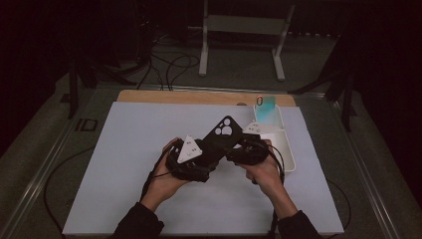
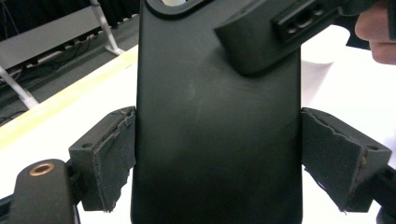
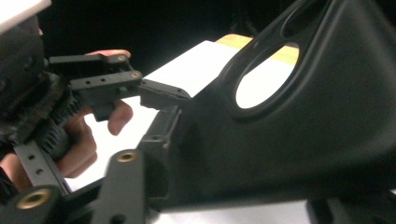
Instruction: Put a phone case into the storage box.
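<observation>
A black phone case (image 1: pixel 219 139) with a camera cut-out is held up over the white sheet between my two grippers. My left gripper (image 1: pixel 210 153) clamps it across its width; in the left gripper view both pads (image 2: pixel 112 154) press the long edges of the case (image 2: pixel 215 130). My right gripper (image 1: pixel 240 149) comes in from the right near the case's camera end. One of its fingers (image 2: pixel 261 42) lies over the case's back. In the right gripper view the case (image 3: pixel 303 140) stands between the jaws, and the far jaw is hidden behind it.
A white tray (image 1: pixel 286 149) sits at the right edge of the white sheet (image 1: pixel 124 164), with a teal case (image 1: pixel 265 107) leaning at its far end. A wooden strip (image 1: pixel 174 97) runs along the table's back. Cables and a metal frame (image 1: pixel 204 45) lie beyond.
</observation>
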Tool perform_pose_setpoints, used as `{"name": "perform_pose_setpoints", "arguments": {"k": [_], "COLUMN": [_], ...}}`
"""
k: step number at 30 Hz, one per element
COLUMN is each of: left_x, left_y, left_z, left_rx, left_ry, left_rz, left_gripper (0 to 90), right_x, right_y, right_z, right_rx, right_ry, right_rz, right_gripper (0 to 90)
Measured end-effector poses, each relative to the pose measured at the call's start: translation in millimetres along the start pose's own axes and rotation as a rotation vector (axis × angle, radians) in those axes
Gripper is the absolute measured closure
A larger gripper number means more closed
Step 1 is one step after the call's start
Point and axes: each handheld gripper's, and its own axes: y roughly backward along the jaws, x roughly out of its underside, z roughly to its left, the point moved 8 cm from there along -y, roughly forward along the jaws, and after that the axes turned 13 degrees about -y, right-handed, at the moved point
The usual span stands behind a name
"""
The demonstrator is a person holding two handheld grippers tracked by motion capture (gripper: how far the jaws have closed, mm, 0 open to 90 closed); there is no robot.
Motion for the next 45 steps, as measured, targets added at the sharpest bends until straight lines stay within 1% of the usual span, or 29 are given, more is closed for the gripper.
{"name": "perform_pose_setpoints", "arguments": {"k": [4, 6, 7, 11, 16, 18, 20, 21, 22, 23, 24, 25, 27, 29, 31, 34, 35, 38, 41, 44, 45], "left_x": [1.3, 2.6, 2.9, 3.9, 5.4, 6.3, 7.5, 8.3, 9.2, 9.9, 10.6, 11.4, 12.6, 13.1, 13.1, 15.3, 16.4, 19.0, 21.1, 23.2, 23.5], "left_y": [-1.6, -2.9, -3.4, -4.2, -5.1, -6.3, -7.7, -7.9, -7.8, -7.7, -7.7, -7.6, -7.0, -6.0, -4.9, -3.8, -3.1, -0.5, 1.8, 4.6, 5.3], "left_z": [-1.5, -2.2, -2.3, -2.3, -2.1, -2.9, -3.5, -2.9, -2.3, -2.3, -2.6, -3.0, -3.2, -3.0, -2.8, -3.0, -2.3, 0.1, 2.6, 4.3, 4.6], "left_rx": [0.002, 0.002, 0.004, 0.003, 0.003, 0.013, 0.008, -0.007, -0.012, 0.0, 0.016, 0.021, 0.032, 0.049, 0.071, 0.104, 0.107, 0.114, 0.122, 0.143, 0.152], "left_ry": [-0.002, -0.006, -0.007, -0.006, -0.006, 0.0, -0.001, -0.006, -0.007, 0.002, 0.01, 0.011, 0.012, 0.025, 0.046, 0.064, 0.062, 0.092, 0.117, 0.138, 0.14], "left_rz": [0.009, 0.015, 0.015, 0.019, 0.026, 0.037, 0.054, 0.065, 0.07, 0.069, 0.07, 0.074, 0.076, 0.071, 0.063, 0.073, 0.075, 0.061, 0.044, 0.029, 0.025], "left_gripper": [15.1, 15.2, 15.3, 15.4, 15.3, 14.9, 14.1, 14.5, 21.4, 21.8, 21.3, 20.7, 20.9, 20.6, 20.5, 20.3, 20.5, 20.5, 20.5, 20.5, 20.6], "right_x": [1.2, 2.4, 3.3, 3.9, 4.5, 5.0, 6.4, 7.1, 7.6, 7.6, 7.5, 7.2, 7.4, 7.6, 7.3, 6.6, 6.1, 4.6, 3.3, 2.8, 2.9], "right_y": [-2.6, -3.5, -4.2, -6.1, -7.7, -8.5, -9.4, -10.2, -10.5, -10.4, -10.2, -10.0, -9.8, -9.4, -8.6, -6.3, -5.4, -2.3, 0.2, 2.1, 3.0], "right_z": [5.0, 8.8, 11.2, 14.4, 16.0, 16.5, 16.9, 17.8, 18.5, 18.2, 18.1, 18.0, 17.1, 15.8, 14.9, 14.1, 13.6, 12.8, 12.2, 14.2, 15.6], "right_rx": [-0.032, -0.043, -0.039, -0.044, -0.053, -0.054, -0.049, -0.049, -0.042, -0.022, -0.02, -0.028, -0.026, -0.02, -0.019, -0.02, -0.02, -0.017, -0.022, -0.027, -0.033], "right_ry": [-0.009, 0.006, 0.018, 0.029, 0.029, 0.028, 0.034, 0.031, 0.04, 0.056, 0.056, 0.05, 0.06, 0.065, 0.063, 0.065, 0.068, 0.061, 0.064, 0.071, 0.081], "right_rz": [0.014, 0.021, 0.027, 0.028, 0.029, 0.031, 0.039, 0.041, 0.041, 0.038, 0.039, 0.04, 0.046, 0.049, 0.043, 0.037, 0.033, 0.023, 0.016, 0.012, 0.012], "right_gripper": [64.2, 69.9, 72.6, 76.9, 79.1, 80.2, 82.4, 85.6, 86.0, 86.3, 86.6, 86.9, 87.1, 87.1, 87.1, 87.0, 86.9, 86.8, 86.7, 86.6, 86.7]}}
